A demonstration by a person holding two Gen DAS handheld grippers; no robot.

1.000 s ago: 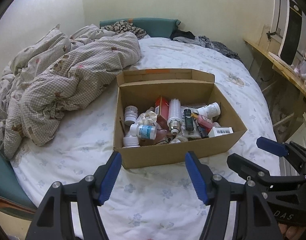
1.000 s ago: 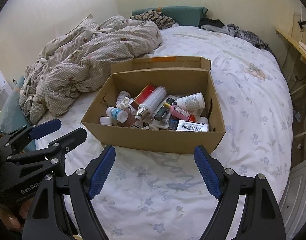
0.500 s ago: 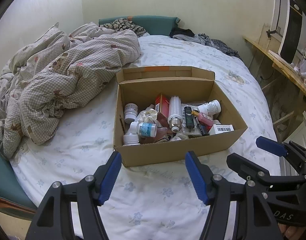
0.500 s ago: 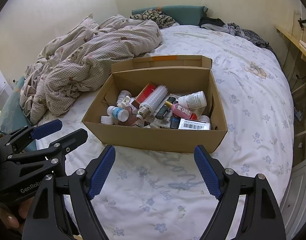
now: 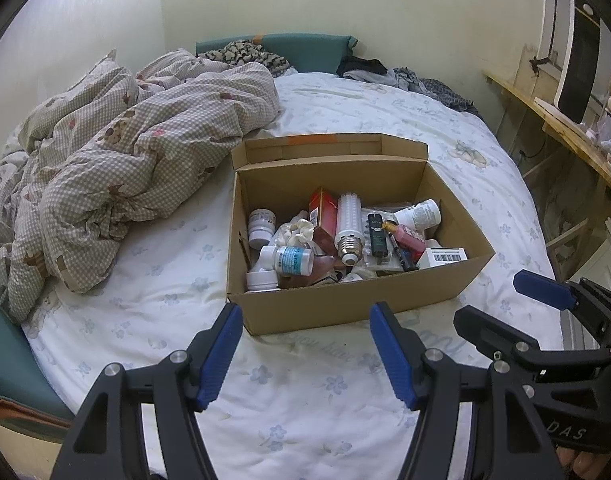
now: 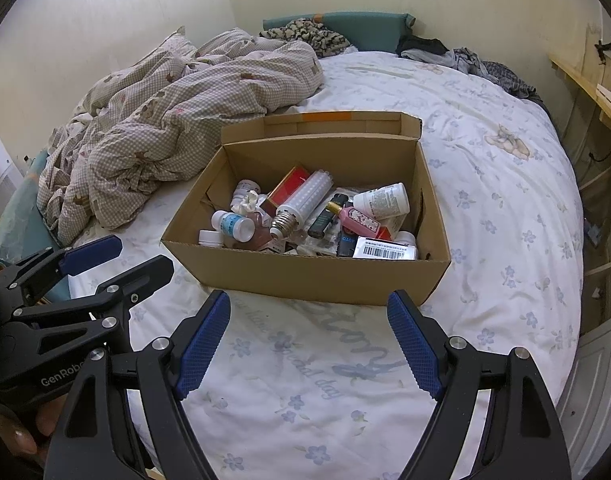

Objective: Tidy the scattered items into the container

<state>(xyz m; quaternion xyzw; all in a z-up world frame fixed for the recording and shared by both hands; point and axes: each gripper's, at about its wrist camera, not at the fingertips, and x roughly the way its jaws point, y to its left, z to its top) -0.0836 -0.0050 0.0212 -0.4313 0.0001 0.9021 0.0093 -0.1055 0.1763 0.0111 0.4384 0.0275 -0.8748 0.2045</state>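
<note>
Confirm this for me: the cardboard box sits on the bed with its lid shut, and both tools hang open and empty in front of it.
Not quite: the cardboard box is open, with a bulb and bottles visible inside in both wrist views. The rest holds: it sits on the bed, and the left tool and right tool hang open and empty in front of it.

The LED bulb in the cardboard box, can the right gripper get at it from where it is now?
Probably yes. The bulb lies on top of the pile in the open-topped box, and the right gripper hangs open and empty before it.
</note>
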